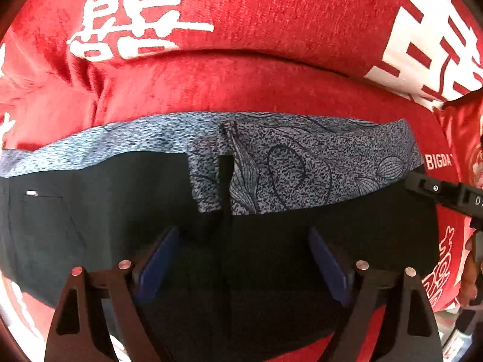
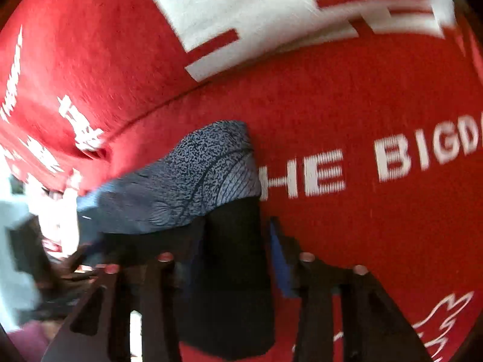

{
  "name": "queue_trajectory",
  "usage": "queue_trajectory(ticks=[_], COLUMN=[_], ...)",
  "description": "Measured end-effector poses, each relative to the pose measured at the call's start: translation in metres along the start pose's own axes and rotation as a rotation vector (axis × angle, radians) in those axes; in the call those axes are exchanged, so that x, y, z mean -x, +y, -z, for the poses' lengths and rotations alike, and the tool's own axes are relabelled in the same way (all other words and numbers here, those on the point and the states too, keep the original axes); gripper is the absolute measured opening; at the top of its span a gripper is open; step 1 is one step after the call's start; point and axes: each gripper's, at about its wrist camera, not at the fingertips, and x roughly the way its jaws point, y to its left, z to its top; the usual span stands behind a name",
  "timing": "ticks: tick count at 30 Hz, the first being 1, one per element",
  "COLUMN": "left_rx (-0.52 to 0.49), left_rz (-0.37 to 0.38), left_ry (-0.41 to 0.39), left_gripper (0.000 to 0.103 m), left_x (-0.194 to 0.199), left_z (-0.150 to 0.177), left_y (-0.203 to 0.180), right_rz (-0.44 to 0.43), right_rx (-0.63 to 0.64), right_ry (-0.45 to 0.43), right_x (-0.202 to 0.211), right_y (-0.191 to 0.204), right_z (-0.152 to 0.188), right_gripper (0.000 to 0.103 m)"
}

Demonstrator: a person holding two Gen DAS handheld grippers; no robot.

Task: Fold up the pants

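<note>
Black pants (image 1: pixel 105 211) with a grey speckled patterned waistband (image 1: pixel 302 163) lie spread flat on a red cloth (image 1: pixel 241 84). My left gripper (image 1: pixel 241 259) hovers open over the middle of the black fabric, its blue pads (image 1: pixel 157 265) wide apart and empty. My right gripper (image 2: pixel 232 265) is open at the pants' right edge, with the black fabric (image 2: pixel 235 256) lying between its fingers and the waistband (image 2: pixel 193 175) just ahead. The right gripper also shows at the right edge of the left wrist view (image 1: pixel 446 193).
The red cloth bears white characters (image 1: pixel 129 15) and the white lettering "BIGDA" (image 2: pixel 422 154). A raised red cushion back (image 2: pixel 90 60) stands behind the pants. A hand (image 1: pixel 471 271) shows at the far right.
</note>
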Motion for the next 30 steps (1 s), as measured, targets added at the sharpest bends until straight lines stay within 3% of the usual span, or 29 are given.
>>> queue_trajectory(ticks=[2,4,10,18,30], left_rx=[-0.015,-0.023,0.037,0.079,0.151], left_rz=[-0.034,-0.048,-0.113,-0.176,-0.128], left_ry=[-0.005,-0.008,0.023,0.035,0.062], left_gripper=[0.088,0.088,0.088,0.088,0.088], left_x=[0.006,0.012,0.032,0.058,0.06], left_z=[0.003,0.007,0.027,0.053,0.084], left_y=[-0.003,-0.002,0.018,0.021,0.049], right_rz=[0.042,0.049,0.099,0.098,0.12], right_rx=[0.02,0.022,0.083,0.051,0.13], right_ry=[-0.019,0.013,-0.001,0.076,0.126], right_x=[0.002,0.002,0.039,0.057,0.043], right_y=[0.009,0.01,-0.001,-0.007,0.04], right_z=[0.003,0.007,0.056,0.104,0.121], right_gripper=[0.053,0.069,0.077,0.081,0.082])
